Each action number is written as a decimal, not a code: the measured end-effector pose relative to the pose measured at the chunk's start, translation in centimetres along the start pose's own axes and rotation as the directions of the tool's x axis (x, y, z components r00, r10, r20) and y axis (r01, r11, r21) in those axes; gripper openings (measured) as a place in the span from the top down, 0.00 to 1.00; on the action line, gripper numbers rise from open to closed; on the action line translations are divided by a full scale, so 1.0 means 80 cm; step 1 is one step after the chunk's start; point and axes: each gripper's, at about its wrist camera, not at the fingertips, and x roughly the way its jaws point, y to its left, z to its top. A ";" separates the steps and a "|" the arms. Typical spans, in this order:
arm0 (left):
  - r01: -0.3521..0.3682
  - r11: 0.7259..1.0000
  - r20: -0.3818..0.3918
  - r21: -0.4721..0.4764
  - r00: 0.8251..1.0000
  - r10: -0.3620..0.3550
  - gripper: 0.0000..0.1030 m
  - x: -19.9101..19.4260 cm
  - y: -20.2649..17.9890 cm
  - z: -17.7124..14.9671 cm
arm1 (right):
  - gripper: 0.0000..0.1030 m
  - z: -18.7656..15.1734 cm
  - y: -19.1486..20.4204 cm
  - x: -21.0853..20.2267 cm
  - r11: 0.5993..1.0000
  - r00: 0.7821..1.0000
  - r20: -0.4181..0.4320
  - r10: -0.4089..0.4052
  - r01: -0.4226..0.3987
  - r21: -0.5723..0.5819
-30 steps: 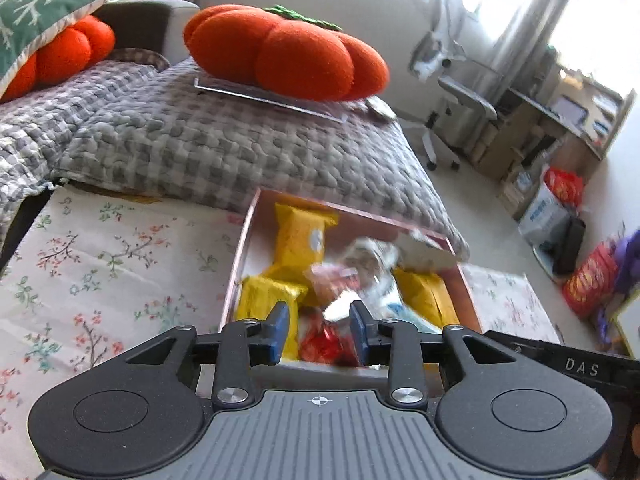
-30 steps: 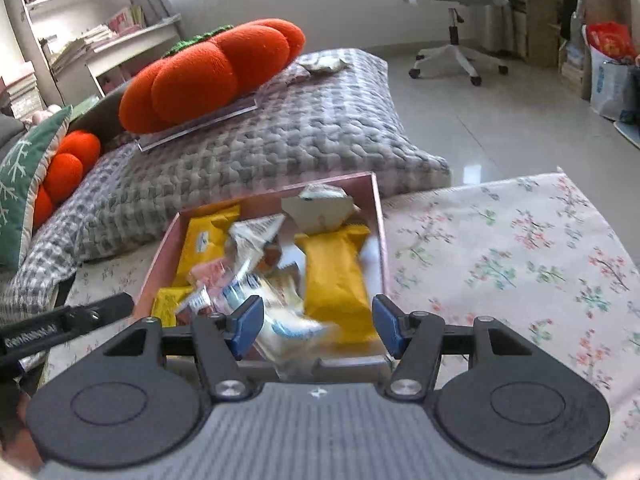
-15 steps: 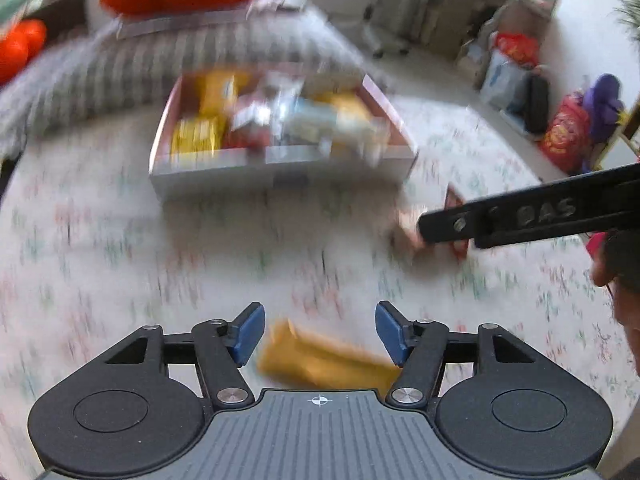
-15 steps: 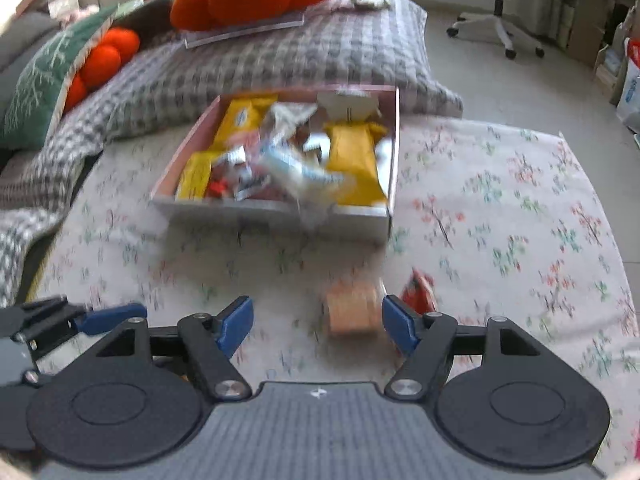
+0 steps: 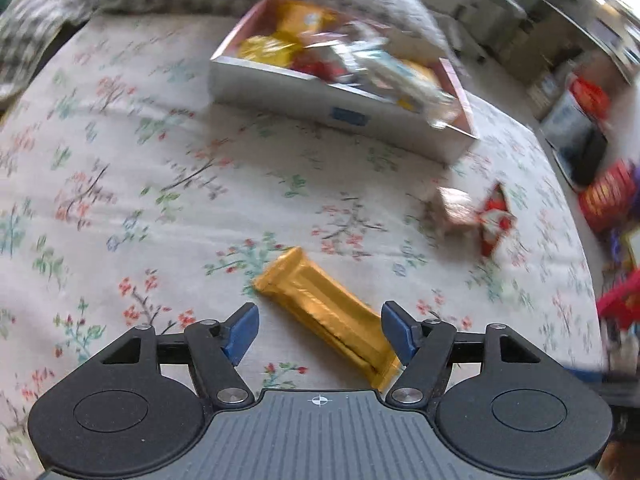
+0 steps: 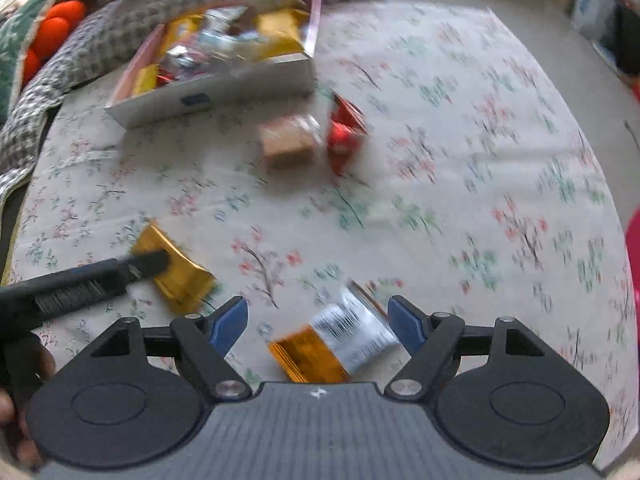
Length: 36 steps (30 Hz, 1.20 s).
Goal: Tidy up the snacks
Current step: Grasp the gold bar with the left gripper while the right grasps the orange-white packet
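With the left gripper spread over a gold bar and the right gripper gaping around an orange-and-silver packet, both jaws just widened, well short of the snack box, slick diagonal wrappers could squirt aside.

Left wrist view: camera behind own fingers, tilted steeply down, close over floral cloth; snack box further ahead, upper centre.
Right wrist view: same mounting, steep downward tilt, close over cloth; box upper left.
Shared: box, gold bar, tan packet, red packet.
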 end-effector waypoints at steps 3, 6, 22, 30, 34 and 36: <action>0.001 0.999 -0.025 -0.041 1.000 -0.002 0.33 0.009 0.003 0.001 | 0.28 -0.005 -0.014 0.009 0.998 0.999 -0.043 0.007 -0.004 0.062; -0.007 0.999 -0.008 -0.039 1.000 0.007 0.28 0.015 -0.002 0.001 | 0.28 -0.012 -0.010 0.018 0.997 0.997 -0.075 0.024 -0.019 0.071; 0.057 0.974 0.020 -0.220 0.998 -0.054 0.22 0.010 0.027 0.014 | 0.65 -0.010 0.025 0.034 0.997 0.999 -0.020 -0.048 0.046 -0.057; 0.076 0.966 -0.021 -0.248 0.996 -0.084 0.22 0.010 0.025 0.008 | 0.65 -0.001 0.013 0.017 1.000 0.999 0.040 0.000 0.001 -0.021; 0.036 0.958 -0.031 -0.285 0.998 -0.047 0.21 -0.003 0.014 -0.008 | 0.65 0.002 0.012 0.009 1.000 0.997 0.076 -0.004 0.005 -0.021; 0.027 0.957 -0.018 -0.289 0.999 -0.034 0.20 -0.001 0.007 -0.014 | 0.65 0.002 0.010 0.004 1.000 0.995 0.095 0.009 -0.008 -0.010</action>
